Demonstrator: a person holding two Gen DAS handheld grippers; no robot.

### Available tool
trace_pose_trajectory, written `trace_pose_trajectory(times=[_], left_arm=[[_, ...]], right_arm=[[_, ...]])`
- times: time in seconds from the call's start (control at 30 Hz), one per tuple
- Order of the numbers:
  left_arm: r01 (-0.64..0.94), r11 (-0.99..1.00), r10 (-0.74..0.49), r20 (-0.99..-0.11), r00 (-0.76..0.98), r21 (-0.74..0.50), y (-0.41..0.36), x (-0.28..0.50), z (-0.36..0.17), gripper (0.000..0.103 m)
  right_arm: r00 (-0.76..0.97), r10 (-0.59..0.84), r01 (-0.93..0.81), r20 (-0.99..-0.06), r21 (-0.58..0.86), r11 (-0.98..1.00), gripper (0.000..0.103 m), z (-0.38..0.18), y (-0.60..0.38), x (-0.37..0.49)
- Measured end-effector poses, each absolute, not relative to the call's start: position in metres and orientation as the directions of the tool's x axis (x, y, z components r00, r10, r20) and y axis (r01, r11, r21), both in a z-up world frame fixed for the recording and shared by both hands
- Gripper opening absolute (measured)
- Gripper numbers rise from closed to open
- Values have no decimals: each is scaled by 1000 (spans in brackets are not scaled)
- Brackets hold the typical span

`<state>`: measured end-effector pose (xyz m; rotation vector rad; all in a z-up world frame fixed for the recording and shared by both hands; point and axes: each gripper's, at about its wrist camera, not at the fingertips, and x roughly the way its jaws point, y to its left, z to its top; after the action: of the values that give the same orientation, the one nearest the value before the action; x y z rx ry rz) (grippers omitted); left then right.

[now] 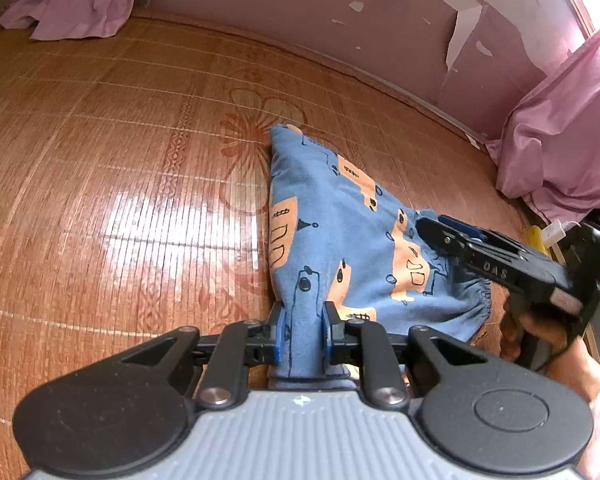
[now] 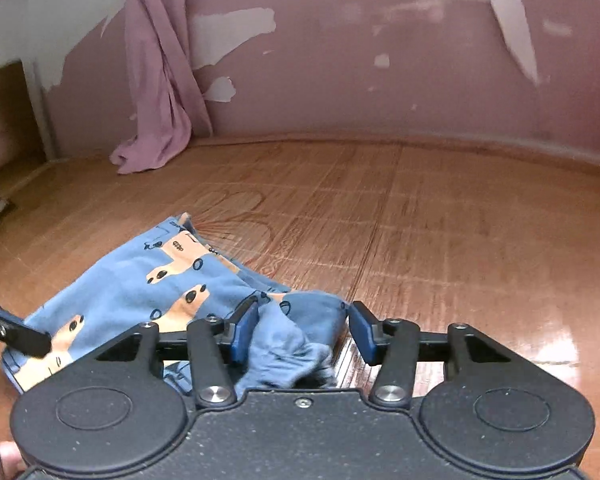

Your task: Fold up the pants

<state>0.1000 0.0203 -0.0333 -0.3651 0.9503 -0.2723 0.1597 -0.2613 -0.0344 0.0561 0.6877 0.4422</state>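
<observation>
Pants point(image 1: 340, 220) of blue cloth printed with tan shapes lie near the middle of a bamboo mat point(image 1: 120, 184), the far hem end toward the peeling pink wall point(image 1: 340, 20) and the gathered waistband at the near edge. They look already doubled lengthwise, one leg over the other, though the layers cannot be told apart for certain. The left tongs point(image 1: 303, 332) are pressed on a bunched strip of the near cloth, which rises between the blue pads. The right tongs point(image 2: 302, 330) stand spread over a crumpled bit of waistband, not pinching it; in the left wrist view they rest on the cloth near the elastic. The crosswise fold, and smoothing the rumpled waistband, appear to remain. Pink curtains point(image 1: 560, 140) hang at the mat's corners.
</observation>
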Motion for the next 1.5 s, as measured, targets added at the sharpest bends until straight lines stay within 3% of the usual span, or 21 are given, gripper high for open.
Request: trace_pose_trajectory(times=[0.13,0.23,0.6,1.2,1.33,1.5], left_arm=[[62,903,-385,-738,553,-425,21,99,-34,20],[62,903,-386,-739,552,-425,21,99,-35,20],[44,921,-345,-756,556,-388,13,102,-28,20],[76,926,-340,-727,596,-370,14,122,-6,20],[62,935,-318,-746,585,-350,17,121,-13,20],[65,939,-312,-763,566,-336,22,115,-26,20]], right_arm=[[685,436,-382,-583,222,897,44,-41,-263,157],[706,434,-362,-560,242,900,26,-42,-264,150],[823,274,-309,-497,14,951,16,-19,-234,110],[893,259,-355,-367,-223,908,14,24,-211,129],[842,273,-386,-465,-164,908,16,14,-210,138],[791,254,-307,-557,-2,952,33,-15,-231,131]])
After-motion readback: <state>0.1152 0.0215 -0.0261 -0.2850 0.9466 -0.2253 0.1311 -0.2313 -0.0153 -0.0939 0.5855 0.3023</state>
